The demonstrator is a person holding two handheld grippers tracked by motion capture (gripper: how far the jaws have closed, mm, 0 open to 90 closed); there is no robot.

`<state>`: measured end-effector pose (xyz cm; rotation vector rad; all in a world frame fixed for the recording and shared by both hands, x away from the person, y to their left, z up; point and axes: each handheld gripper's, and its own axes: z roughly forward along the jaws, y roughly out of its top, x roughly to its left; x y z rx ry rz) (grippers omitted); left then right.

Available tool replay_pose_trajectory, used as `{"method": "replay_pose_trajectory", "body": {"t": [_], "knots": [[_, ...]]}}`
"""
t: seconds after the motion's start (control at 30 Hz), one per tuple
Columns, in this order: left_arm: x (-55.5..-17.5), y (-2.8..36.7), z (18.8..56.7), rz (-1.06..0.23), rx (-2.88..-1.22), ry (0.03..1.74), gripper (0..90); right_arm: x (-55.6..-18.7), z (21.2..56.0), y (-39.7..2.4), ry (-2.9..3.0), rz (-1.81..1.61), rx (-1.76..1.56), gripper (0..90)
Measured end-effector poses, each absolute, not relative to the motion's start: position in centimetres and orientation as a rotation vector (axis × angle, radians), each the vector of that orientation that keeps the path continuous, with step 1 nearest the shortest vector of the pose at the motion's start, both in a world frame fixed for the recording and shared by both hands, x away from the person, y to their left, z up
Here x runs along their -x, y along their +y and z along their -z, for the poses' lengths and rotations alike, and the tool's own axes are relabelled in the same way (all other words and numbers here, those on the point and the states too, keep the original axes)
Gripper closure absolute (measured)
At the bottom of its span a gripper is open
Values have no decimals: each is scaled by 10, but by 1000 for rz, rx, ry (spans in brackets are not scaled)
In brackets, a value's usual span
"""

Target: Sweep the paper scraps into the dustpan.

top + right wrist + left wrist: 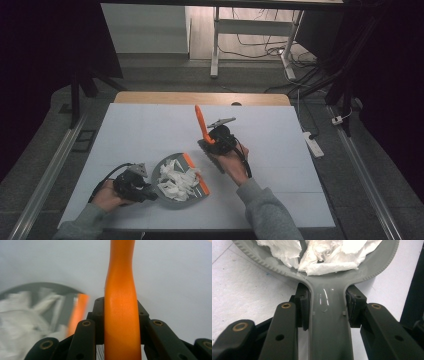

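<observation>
A white table (150,125) fronts a dim room. At seven o'clock the left gripper (142,189) clamps the grey dustpan (165,200) handle, steadying the paper scraps (177,182) inside. At centre, the right gripper (206,145) grips the orange brush (201,125), lifted clear at one o'clock.

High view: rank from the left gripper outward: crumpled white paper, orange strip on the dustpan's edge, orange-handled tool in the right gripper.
1. Crumpled white paper, piled in the grey dustpan that the left gripper clamps by its handle.
2. Orange strip, along the pan's far right edge.
3. Orange-handled tool, upright in the right gripper, beyond the pan.
</observation>
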<state>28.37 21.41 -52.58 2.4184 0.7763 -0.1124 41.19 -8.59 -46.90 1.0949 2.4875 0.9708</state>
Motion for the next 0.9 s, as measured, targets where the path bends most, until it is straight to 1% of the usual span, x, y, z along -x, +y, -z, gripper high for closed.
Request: {"method": "replay_pose_trajectory", "body": {"t": [0.17,0.3,0.7,0.9], "knots": [[-284,215,526,110,-2415,783,614,-426,477,-101,2472,-903,-1180,704],[-284,215,526,111,-2415,783,614,-426,484,-100,2520,-921,-1211,705],[-284,215,526,105,-2414,794,615,-394,490,-61,2676,-990,-1097,705],[-284,215,526,107,-2414,792,614,-384,492,-45,2740,-1053,-1040,705]]}}
